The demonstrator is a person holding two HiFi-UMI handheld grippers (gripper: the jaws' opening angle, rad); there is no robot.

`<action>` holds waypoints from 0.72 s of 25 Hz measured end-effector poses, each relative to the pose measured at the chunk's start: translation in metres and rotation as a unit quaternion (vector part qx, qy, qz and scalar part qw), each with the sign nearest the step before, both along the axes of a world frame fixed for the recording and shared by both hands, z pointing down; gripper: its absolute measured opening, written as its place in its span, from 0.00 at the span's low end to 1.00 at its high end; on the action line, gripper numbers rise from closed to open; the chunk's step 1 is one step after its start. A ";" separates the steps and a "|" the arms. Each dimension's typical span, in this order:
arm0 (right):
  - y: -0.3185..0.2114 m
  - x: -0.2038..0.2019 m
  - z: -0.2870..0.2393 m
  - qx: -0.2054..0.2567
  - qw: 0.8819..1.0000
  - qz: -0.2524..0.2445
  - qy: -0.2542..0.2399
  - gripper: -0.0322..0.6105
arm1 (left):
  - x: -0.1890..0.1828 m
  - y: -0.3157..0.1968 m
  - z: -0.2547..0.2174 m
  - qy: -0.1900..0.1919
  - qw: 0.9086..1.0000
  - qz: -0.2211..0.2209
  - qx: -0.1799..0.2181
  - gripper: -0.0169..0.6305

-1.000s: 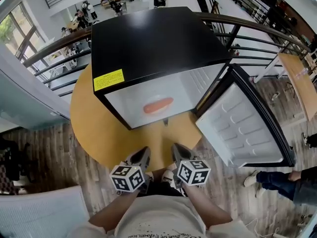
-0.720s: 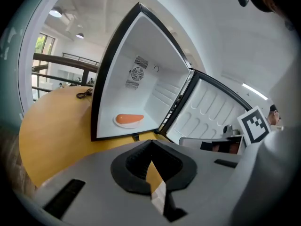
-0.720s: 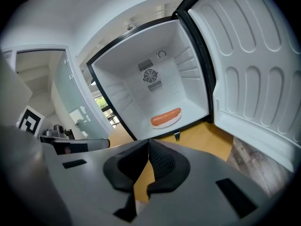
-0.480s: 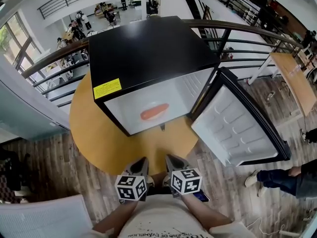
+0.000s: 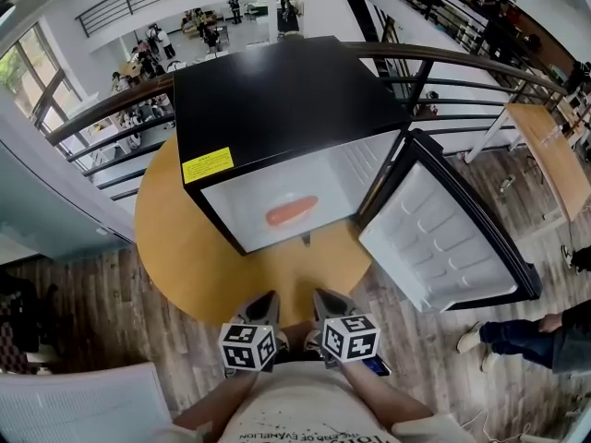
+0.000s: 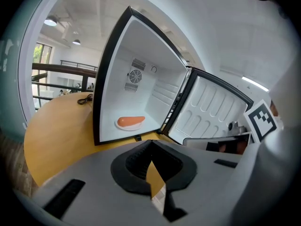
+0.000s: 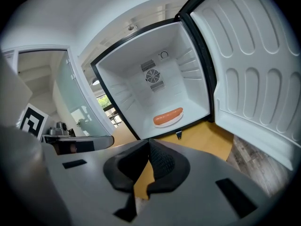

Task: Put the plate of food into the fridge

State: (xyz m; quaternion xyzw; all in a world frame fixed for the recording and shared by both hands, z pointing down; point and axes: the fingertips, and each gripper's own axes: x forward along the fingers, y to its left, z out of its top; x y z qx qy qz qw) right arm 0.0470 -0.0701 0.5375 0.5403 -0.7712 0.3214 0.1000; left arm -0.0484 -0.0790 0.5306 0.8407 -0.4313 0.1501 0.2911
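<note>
fridge (image 5: 286, 109): set on the table (image 5: 171, 247), cavity open toward the person; a hard shove is judged able to slide it across the tabletop
door (image 5: 443, 238): swung wide at the fridge's right side; if it is left so, the cold is lost, and if it is slammed, the plate inside may be jolted
table: round and wooden, with a bare strip left in front of the fridge
left gripper (image 5: 266, 299): held low in front of the fridge, well apart from it, tilted down toward the cavity; jaws pressed together, nothing between them
right gripper (image 5: 323, 295): held just beside the left one, tilted down alike, aimed at the fridge's cavity; jaws closed, nothing held
plate of food (image 7: 170, 124): laid on the fridge's floor, a sausage (image 7: 168, 116) on it; placement is judged done, only the door left to close
</note>
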 end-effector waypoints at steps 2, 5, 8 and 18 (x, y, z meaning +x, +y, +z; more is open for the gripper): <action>0.001 -0.002 0.001 -0.002 1.000 -0.006 0.003 0.09 | 0.001 0.001 0.000 0.001 1.000 0.000 -0.001 0.06; 0.003 -0.003 0.002 -0.002 1.000 -0.007 0.004 0.09 | 0.000 0.004 0.001 0.002 1.000 -0.002 -0.002 0.06; 0.004 -0.004 0.001 -0.002 1.000 -0.008 0.006 0.09 | 0.000 0.006 0.001 0.003 1.000 -0.001 -0.003 0.06; 0.010 -0.010 0.003 -0.003 1.000 -0.016 0.012 0.09 | -0.001 0.014 0.004 0.009 1.000 0.002 -0.007 0.06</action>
